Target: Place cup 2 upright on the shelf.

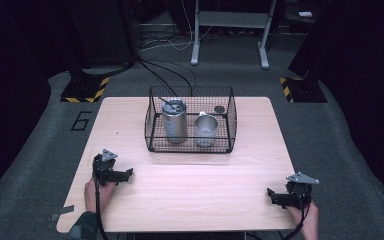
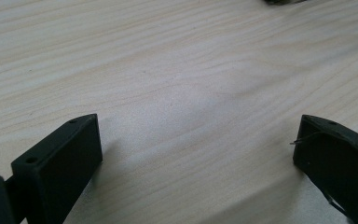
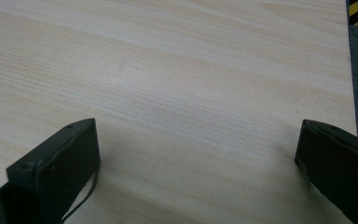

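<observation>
A big 6 [image 1: 81, 120] is painted on the grey floor [image 1: 25, 165]. The left gripper [image 1: 125, 174] and right gripper [image 1: 271, 195] rest wide open on the light wooden table [image 1: 195, 185], near the wire basket [image 1: 190, 145].

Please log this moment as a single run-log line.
left gripper: open, empty, on table | right gripper: open, empty | tumbler, cup: in wire basket

From my remote seat, the one mark I can read is a dark numeral "6" [image 1: 82, 120], on the grey floor [image 1: 40, 150] just left of the table [image 1: 190, 195]. Nothing else I see carries legible text.
</observation>
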A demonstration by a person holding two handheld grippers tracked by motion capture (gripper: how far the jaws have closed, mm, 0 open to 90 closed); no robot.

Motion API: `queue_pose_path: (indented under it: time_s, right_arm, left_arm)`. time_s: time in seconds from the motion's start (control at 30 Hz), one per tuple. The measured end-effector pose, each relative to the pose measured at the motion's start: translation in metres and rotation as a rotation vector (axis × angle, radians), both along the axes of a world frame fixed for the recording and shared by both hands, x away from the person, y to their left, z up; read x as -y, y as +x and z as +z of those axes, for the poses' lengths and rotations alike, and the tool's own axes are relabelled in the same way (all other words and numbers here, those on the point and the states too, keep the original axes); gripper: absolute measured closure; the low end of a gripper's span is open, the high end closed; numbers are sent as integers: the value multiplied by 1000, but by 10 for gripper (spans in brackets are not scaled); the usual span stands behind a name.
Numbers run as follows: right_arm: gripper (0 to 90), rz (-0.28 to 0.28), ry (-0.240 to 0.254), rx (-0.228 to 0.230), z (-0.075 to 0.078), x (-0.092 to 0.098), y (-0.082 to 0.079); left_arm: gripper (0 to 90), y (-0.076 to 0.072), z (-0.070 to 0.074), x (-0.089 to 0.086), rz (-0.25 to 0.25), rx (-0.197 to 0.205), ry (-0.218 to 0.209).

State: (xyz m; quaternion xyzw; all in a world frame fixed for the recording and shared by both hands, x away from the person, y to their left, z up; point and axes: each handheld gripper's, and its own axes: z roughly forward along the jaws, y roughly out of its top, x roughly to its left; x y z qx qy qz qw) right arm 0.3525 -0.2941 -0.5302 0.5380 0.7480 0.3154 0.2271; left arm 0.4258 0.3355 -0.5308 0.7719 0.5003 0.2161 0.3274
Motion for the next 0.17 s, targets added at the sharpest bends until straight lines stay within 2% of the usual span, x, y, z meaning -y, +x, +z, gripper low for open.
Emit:
queue_pose_path:
  time_s: [0.17]
  right_arm:
    - [0, -3, 4, 3, 0, 0, 0]
  left_arm:
    - [8, 0, 0, 0, 0, 1, 2]
